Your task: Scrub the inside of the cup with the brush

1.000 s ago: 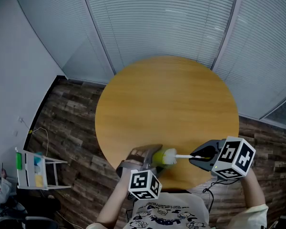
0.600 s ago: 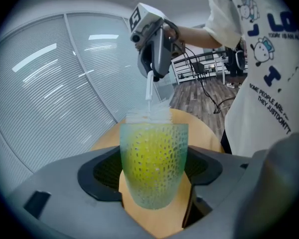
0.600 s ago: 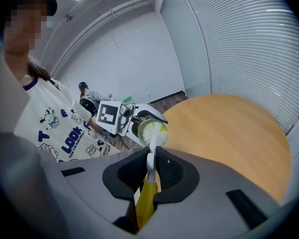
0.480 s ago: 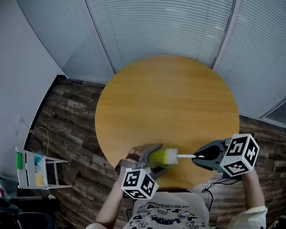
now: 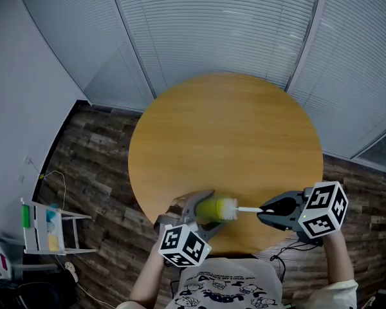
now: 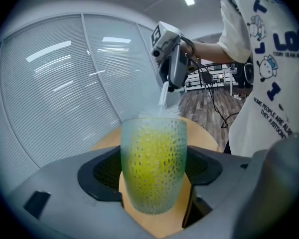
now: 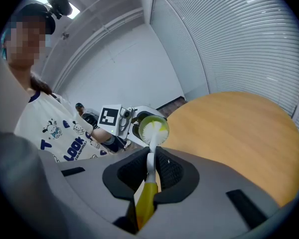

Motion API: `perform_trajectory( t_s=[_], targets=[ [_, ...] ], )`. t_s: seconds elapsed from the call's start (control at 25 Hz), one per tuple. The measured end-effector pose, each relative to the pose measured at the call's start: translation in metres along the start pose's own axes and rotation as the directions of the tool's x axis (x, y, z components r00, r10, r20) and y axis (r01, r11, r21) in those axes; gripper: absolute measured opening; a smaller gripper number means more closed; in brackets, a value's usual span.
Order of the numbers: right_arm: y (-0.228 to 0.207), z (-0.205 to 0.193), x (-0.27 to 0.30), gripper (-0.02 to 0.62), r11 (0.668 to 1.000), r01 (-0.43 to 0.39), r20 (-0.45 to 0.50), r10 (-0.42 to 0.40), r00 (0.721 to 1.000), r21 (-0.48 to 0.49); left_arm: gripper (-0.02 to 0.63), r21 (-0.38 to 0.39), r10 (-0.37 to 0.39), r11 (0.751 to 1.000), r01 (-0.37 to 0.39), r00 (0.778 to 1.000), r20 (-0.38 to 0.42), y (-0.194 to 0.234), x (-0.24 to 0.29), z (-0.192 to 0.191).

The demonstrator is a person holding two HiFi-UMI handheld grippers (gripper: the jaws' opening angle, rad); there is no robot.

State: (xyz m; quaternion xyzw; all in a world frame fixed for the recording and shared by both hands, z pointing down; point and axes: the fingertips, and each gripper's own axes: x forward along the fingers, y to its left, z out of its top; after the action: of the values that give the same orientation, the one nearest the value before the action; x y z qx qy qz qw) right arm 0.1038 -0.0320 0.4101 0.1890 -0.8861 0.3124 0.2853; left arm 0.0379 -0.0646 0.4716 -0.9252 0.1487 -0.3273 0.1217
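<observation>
The white shirt (image 7: pixel 46 127) reads "LOOK" (smaller print illegible).

The translucent, dimpled yellow-green cup (image 5: pixel 209 208) is held tipped on its side, mouth facing the brush (image 5: pixel 230 208), whose white bristle head sits at that mouth, carried on a thin white stem with a yellow handle.

**Inventory, as I count it from the remote station.** Two claws: left gripper (image 5: pixel 203 211) and right gripper (image 5: pixel 262 210). One cup (image 6: pixel 153 166), between the left claw's jaws. One brush (image 5: pixel 229 208), between the right claw's jaws. One round table (image 5: pixel 225 134) beneath both claws. One rack (image 5: pixel 48 229) on the floor, well left of the left claw.
</observation>
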Motion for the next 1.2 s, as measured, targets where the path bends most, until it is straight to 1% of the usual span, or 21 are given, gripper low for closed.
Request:
perform_trajectory(
  t_s=[0.16,0.28,0.44,0.56,0.8,0.88,1.04,1.2],
  targets=[
    [0.002,0.0,0.002,0.046,1.0,0.001,0.027,-0.002,1.0,0.02,0.377,-0.036,0.018,0.999,-0.017,1.0,0.001,0.004,-0.002,-0.001],
    [0.008,-0.002,0.007,0.046,0.999,0.012,0.041,-0.014,0.999,0.033,0.377,-0.055,0.03,0.998,-0.031,0.999,-0.014,0.006,-0.005,-0.004],
    [0.012,-0.003,0.011,0.046,0.998,0.054,0.034,-0.055,0.998,0.008,0.377,-0.055,0.036,0.998,-0.038,0.999,-0.04,0.006,-0.003,-0.009],
    [0.015,-0.003,0.014,0.046,0.996,0.086,0.017,-0.086,0.996,-0.025,0.377,-0.036,0.049,0.998,-0.051,0.996,-0.074,0.007,-0.002,-0.013],
    [0.026,0.004,0.019,0.046,0.98,0.16,-0.021,-0.164,0.986,-0.121,0.377,-0.027,0.062,0.997,-0.065,0.993,-0.105,0.01,-0.003,-0.017],
    [0.03,0.007,0.019,0.046,0.968,0.188,-0.041,-0.197,0.98,-0.165,0.377,-0.018,0.07,0.997,-0.073,0.99,-0.122,0.009,-0.004,-0.018],
    [0.036,0.01,0.021,0.046,0.94,0.222,-0.084,-0.251,0.964,-0.258,0.377,0.039,0.094,0.995,-0.088,0.978,-0.184,0.007,-0.003,-0.022],
    [0.043,0.01,0.023,0.046,0.911,0.234,-0.12,-0.289,0.95,-0.339,0.377,0.044,0.092,0.995,-0.085,0.974,-0.205,0.002,-0.003,-0.023]
  ],
)
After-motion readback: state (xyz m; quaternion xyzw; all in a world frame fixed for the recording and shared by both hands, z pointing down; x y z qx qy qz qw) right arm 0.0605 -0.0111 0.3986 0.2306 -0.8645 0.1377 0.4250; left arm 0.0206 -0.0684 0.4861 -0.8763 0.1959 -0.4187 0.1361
